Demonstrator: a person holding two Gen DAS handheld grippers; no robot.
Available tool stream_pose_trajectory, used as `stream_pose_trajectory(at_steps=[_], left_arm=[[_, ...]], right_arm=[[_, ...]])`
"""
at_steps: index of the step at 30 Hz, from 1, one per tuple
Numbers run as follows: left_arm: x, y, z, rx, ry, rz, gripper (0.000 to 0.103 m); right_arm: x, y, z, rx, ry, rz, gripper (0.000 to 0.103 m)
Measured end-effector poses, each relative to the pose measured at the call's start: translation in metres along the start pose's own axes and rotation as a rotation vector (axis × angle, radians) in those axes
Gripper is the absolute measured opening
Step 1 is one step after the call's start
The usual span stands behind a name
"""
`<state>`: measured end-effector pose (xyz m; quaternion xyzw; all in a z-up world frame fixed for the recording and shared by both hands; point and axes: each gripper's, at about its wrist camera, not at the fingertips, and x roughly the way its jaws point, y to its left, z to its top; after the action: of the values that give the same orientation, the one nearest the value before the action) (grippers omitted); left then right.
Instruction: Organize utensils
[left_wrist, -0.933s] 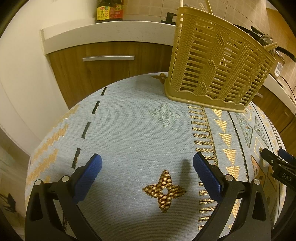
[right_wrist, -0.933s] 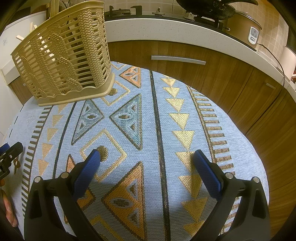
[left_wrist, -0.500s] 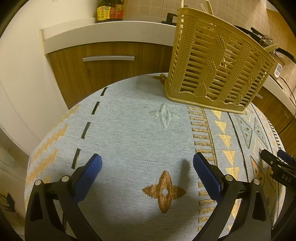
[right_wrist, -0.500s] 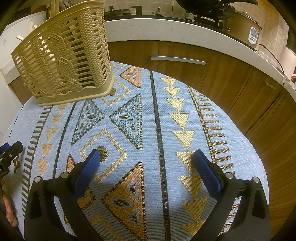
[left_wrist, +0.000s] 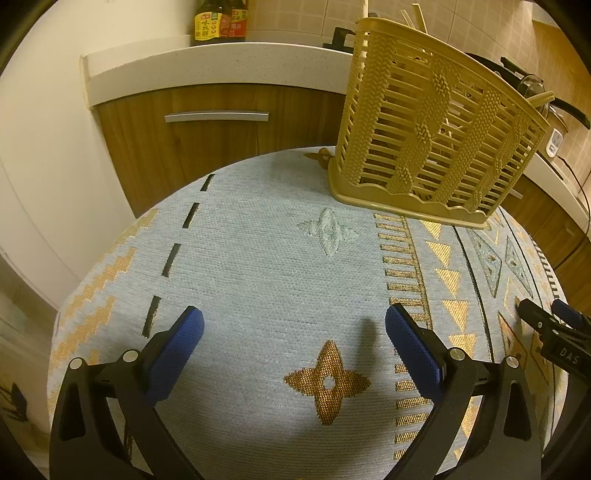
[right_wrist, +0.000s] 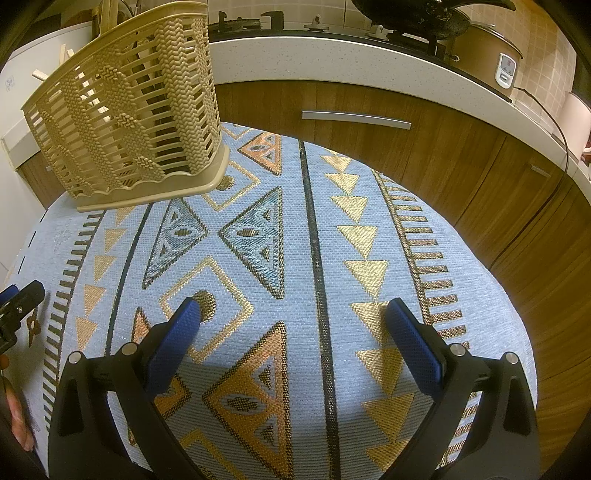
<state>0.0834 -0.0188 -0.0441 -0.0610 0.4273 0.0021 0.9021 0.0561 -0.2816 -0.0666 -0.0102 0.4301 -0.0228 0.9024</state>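
— Where's the basket?
— Far side of the worktop, upright, sticks poking out the top.
— And the jaws?
— Left gripper and right gripper both spread wide, holding nothing.

Warm, yellowish indoor light, moderately dim; both fisheye views bend the white kitchen countertop into an arc and fall to black at the corners. Gold woven threads in the pale blue patterned tablecloth glint, and a soft shadow pools on the cloth nearest each camera. Focus is sharp mid-frame and softens toward the rim; no motion blur.
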Motion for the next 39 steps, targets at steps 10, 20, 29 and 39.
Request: stream_pose_trajectory(at_steps=[10,20,29,39], left_arm=[[-0.0001,-0.0014,-0.0004,0.004,0.001,0.004,0.095],[0.0008,-0.0015,-0.0007,0.003,0.000,0.001,0.095],[0.0009,-0.0017,-0.0008,0.005,0.001,0.003,0.095],[0.0011,-0.0016,-0.0006,0.004,0.000,0.000,0.095]], right_arm=[[0.0003,-0.0003,0.0004,0.000,0.000,0.000,0.096],[-0.0001,-0.0002,0.0003,0.000,0.000,0.000,0.096],[0.0002,-0.0005,0.0006,0.000,0.000,0.000,0.096],[0.0009,-0.0010,0.0013,0.000,0.000,0.000,0.096]])
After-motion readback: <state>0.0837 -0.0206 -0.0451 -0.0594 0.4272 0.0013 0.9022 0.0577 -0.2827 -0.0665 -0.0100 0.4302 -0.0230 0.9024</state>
